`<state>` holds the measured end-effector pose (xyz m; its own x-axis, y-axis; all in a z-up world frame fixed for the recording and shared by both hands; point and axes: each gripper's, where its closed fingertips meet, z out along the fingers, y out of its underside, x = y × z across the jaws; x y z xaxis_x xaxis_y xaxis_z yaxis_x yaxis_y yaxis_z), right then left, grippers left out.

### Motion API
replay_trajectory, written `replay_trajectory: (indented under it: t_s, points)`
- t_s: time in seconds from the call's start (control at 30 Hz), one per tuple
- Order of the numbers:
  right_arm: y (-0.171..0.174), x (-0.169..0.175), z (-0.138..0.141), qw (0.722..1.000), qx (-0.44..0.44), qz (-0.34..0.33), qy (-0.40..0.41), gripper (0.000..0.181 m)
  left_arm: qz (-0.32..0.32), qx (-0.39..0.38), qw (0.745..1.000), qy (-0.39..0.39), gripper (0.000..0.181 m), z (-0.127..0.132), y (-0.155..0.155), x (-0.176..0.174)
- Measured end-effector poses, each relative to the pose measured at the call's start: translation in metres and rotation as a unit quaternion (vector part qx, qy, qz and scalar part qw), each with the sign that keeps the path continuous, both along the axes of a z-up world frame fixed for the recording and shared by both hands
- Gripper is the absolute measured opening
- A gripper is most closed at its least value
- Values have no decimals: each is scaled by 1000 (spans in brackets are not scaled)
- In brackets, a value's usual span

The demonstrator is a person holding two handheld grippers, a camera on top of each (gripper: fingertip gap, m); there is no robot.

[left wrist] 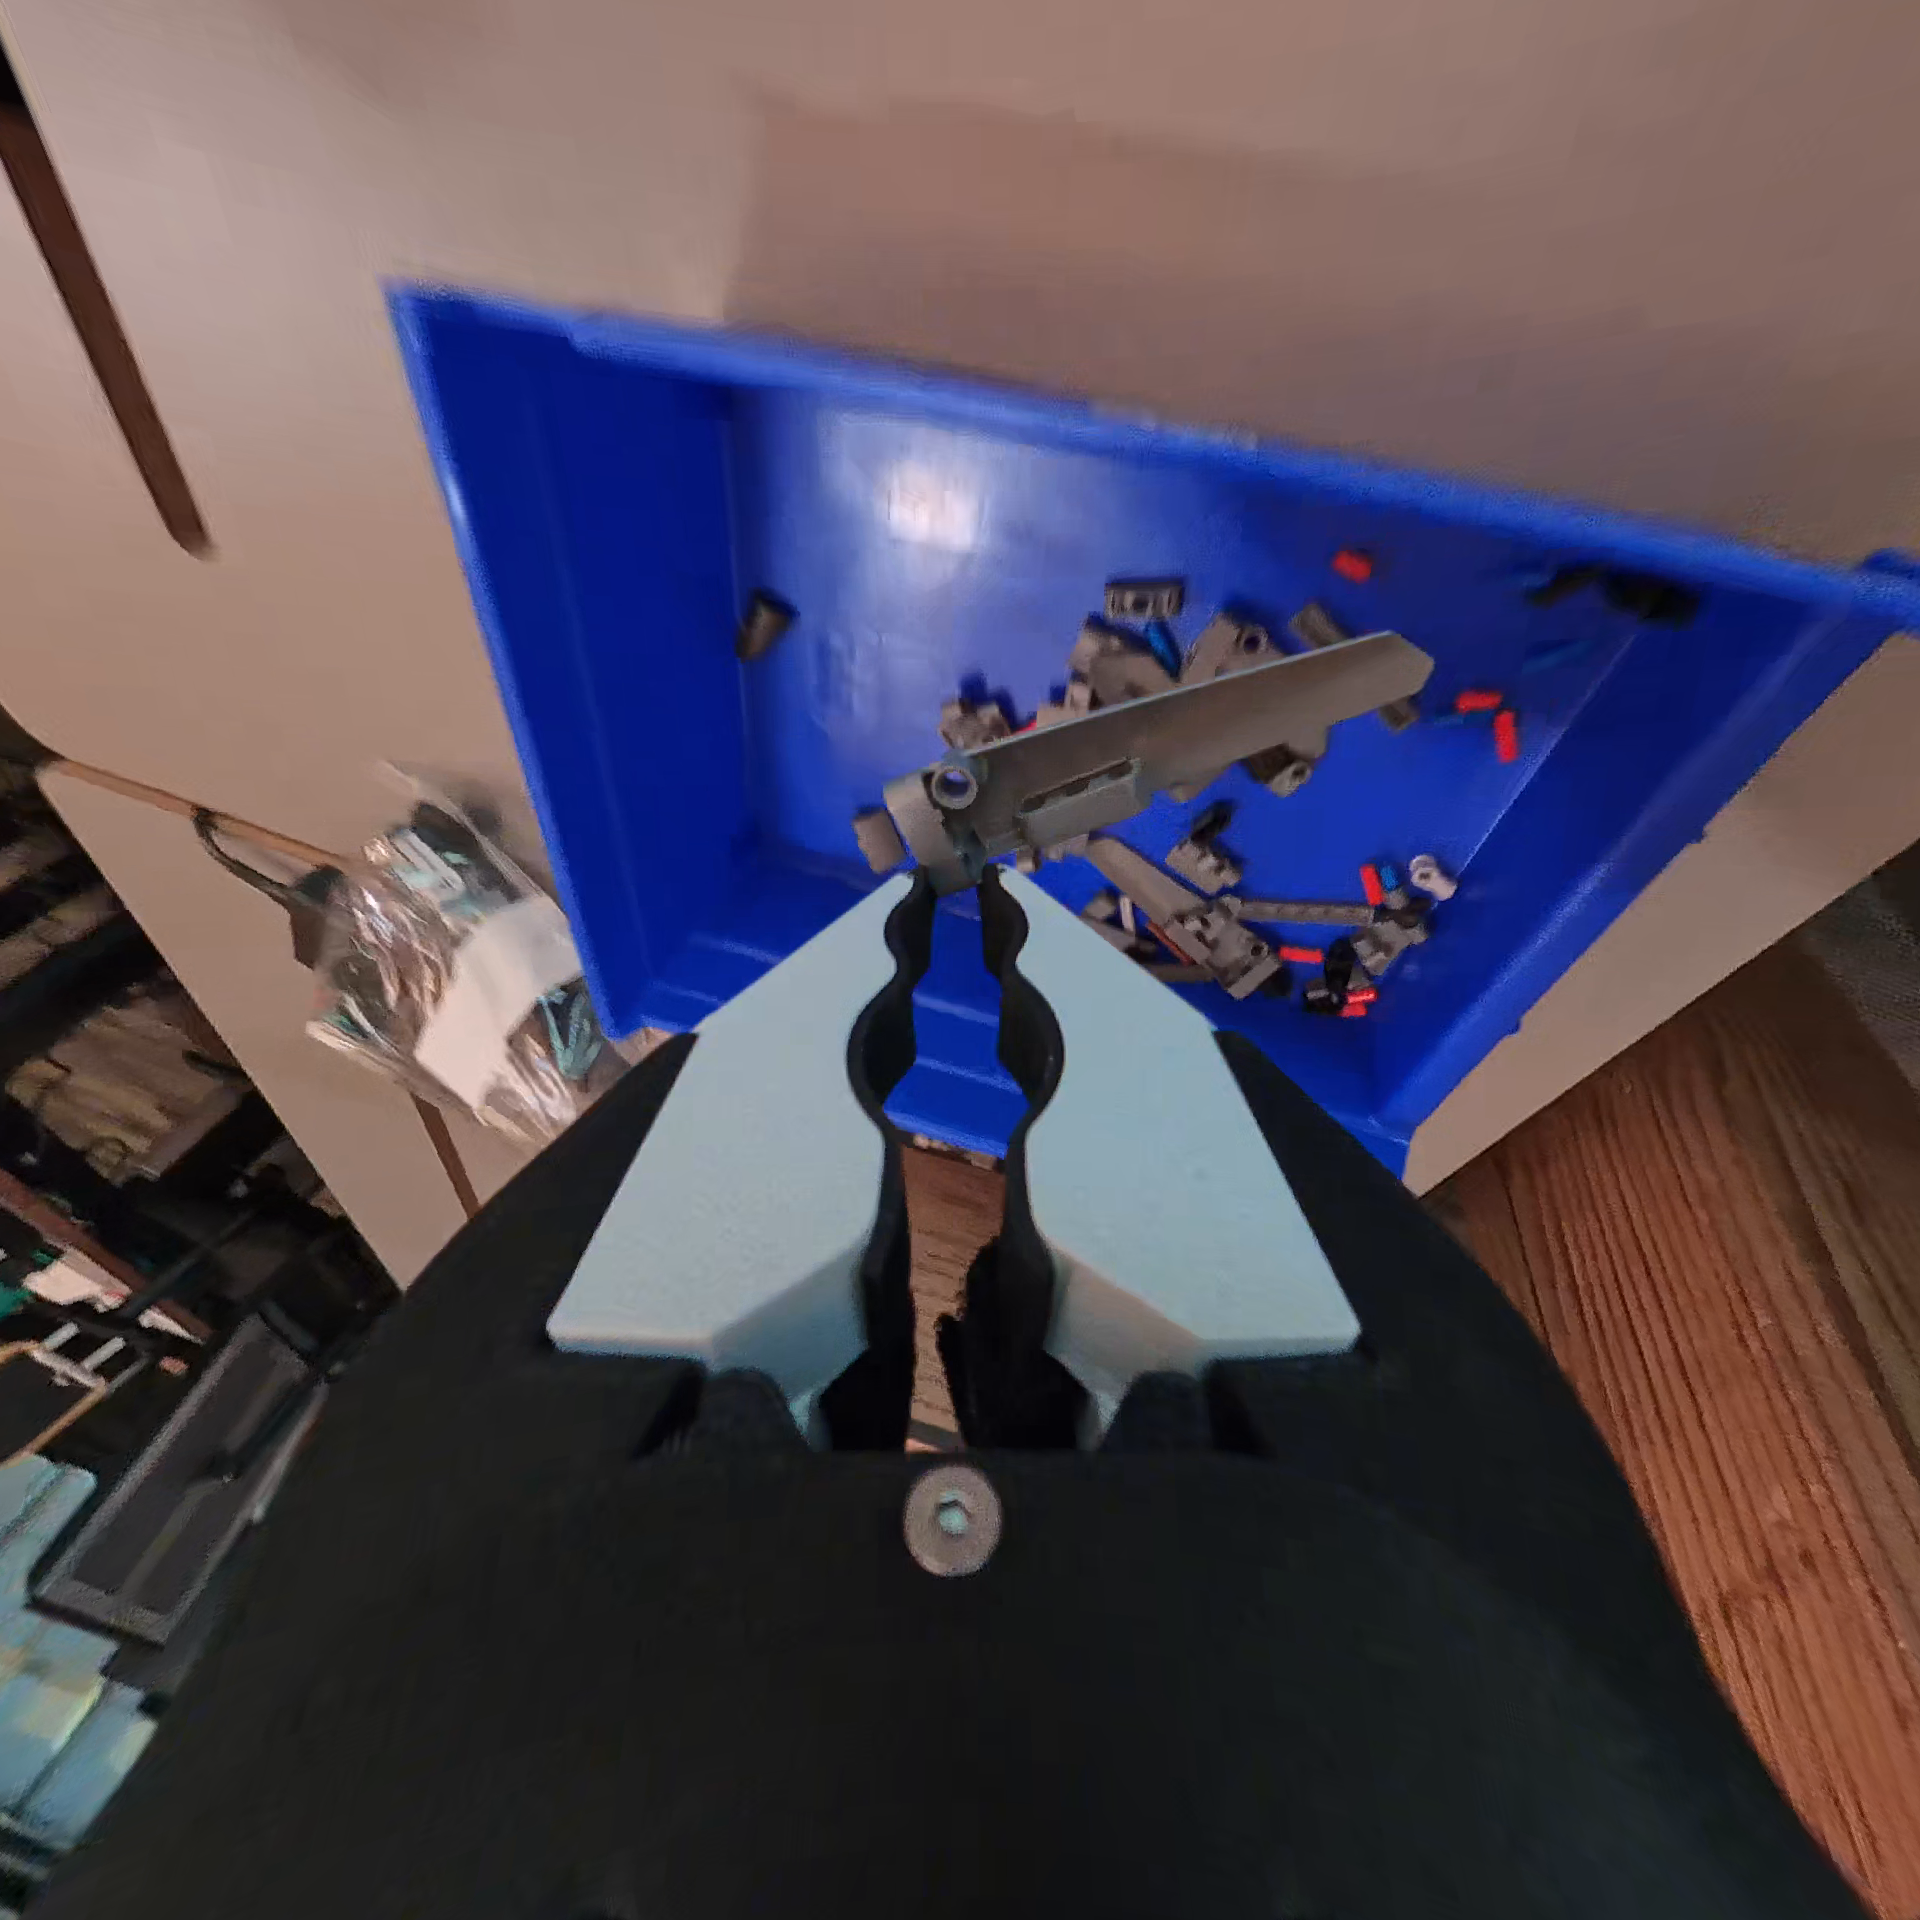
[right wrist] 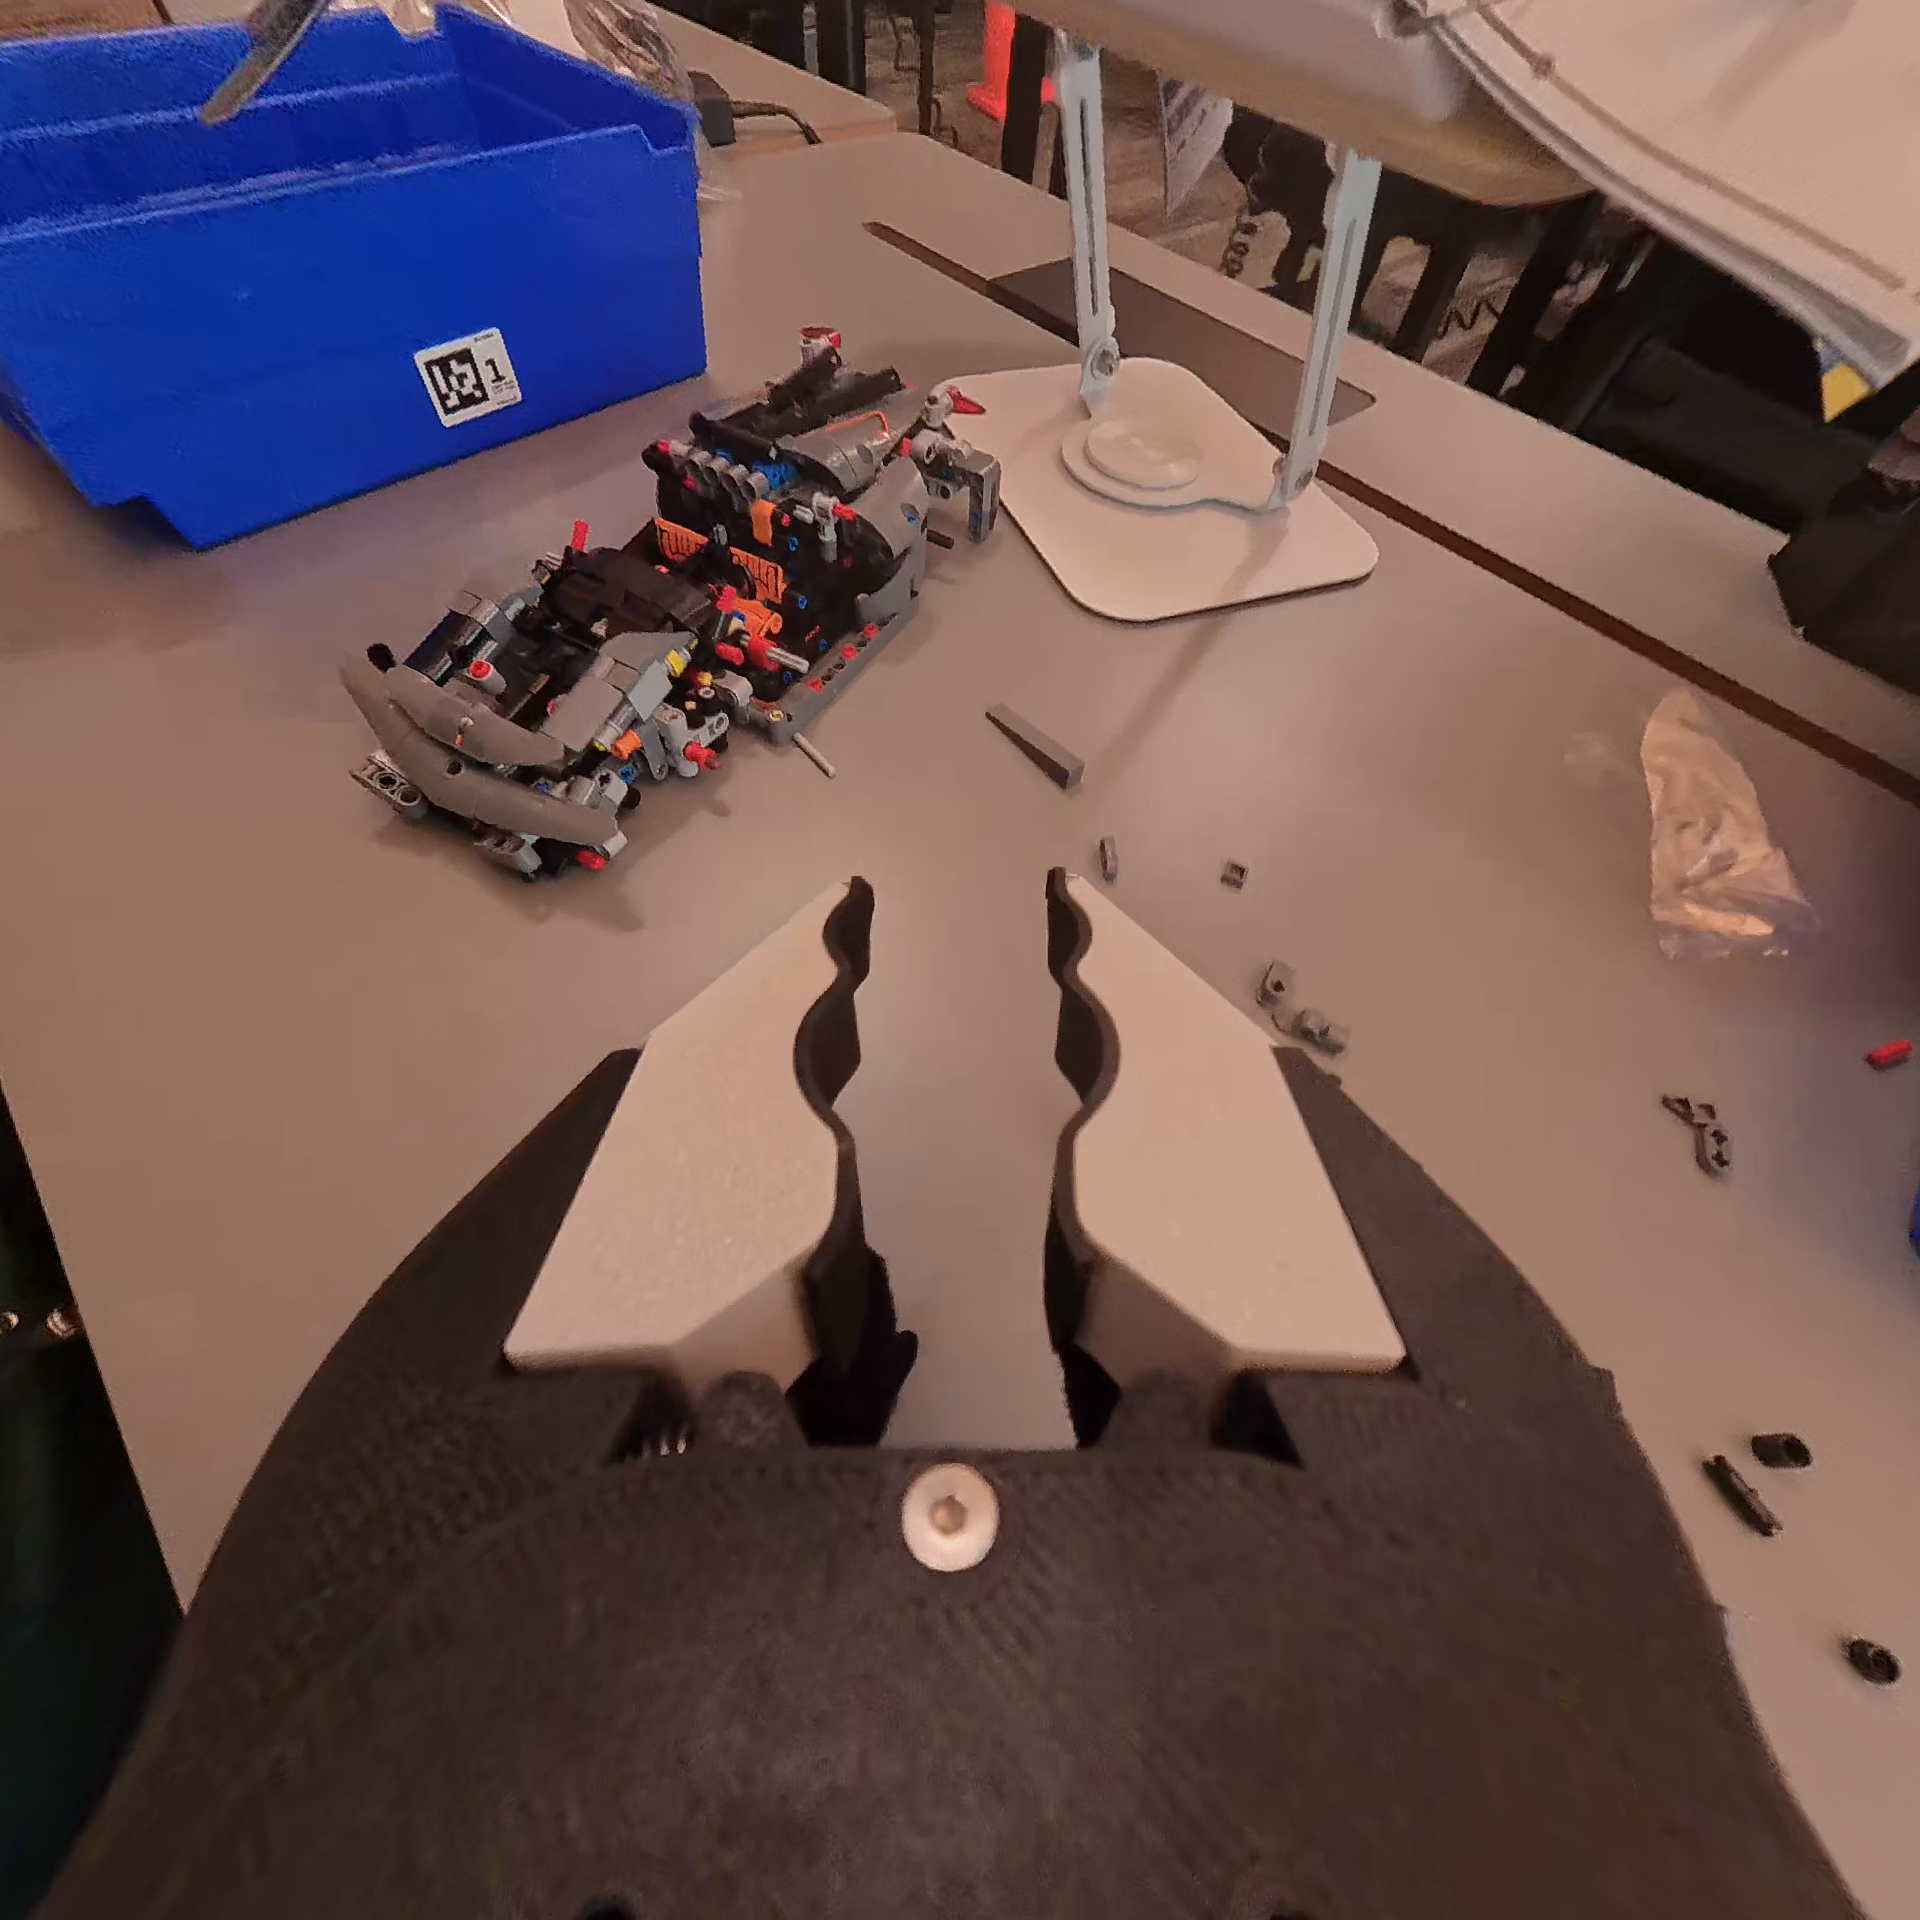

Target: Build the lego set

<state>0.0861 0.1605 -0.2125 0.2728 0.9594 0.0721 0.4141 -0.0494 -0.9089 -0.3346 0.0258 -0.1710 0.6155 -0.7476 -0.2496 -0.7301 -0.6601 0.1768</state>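
My left gripper [left wrist: 954,878] is shut on a long grey lego panel piece [left wrist: 1164,743] and holds it by its near end above the blue bin [left wrist: 582,623]. Several loose grey, black, red and blue lego parts [left wrist: 1226,914] lie on the bin floor. My right gripper [right wrist: 951,894] is open and empty above the grey table [right wrist: 260,1039]. The partly built lego car [right wrist: 665,623] lies on the table ahead and left of it. The blue bin [right wrist: 343,270] stands at the far left, with the grey panel [right wrist: 255,57] showing above it.
A white stand [right wrist: 1195,499] with two upright arms sits behind the car. A grey wedge piece [right wrist: 1034,743] and small loose parts [right wrist: 1299,1013] lie on the table to the right. A clear plastic bag [right wrist: 1714,831] lies at the far right, another bag [left wrist: 436,935] beside the bin. There is about 45 cm between the tips of the two grippers.
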Motion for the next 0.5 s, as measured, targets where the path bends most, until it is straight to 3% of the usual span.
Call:
replay_trajectory:
  t_s: [0.03, 0.23, 0.5]
  points:
    - [-2, -2, 4, 1000, 8, 3, 1, 33, -10, 4, 1000, -10, 7, 6, 8, 10]
    - [-17, -23, 36, 997, 62, 30, 32, 36, -73, 32, 993, -87, 6, 23, 71, 89]
    - [-26, -65, 74, 967, 251, 31, 20, 48, -73, -24, 981, -181, 6, 4, 145, 191]
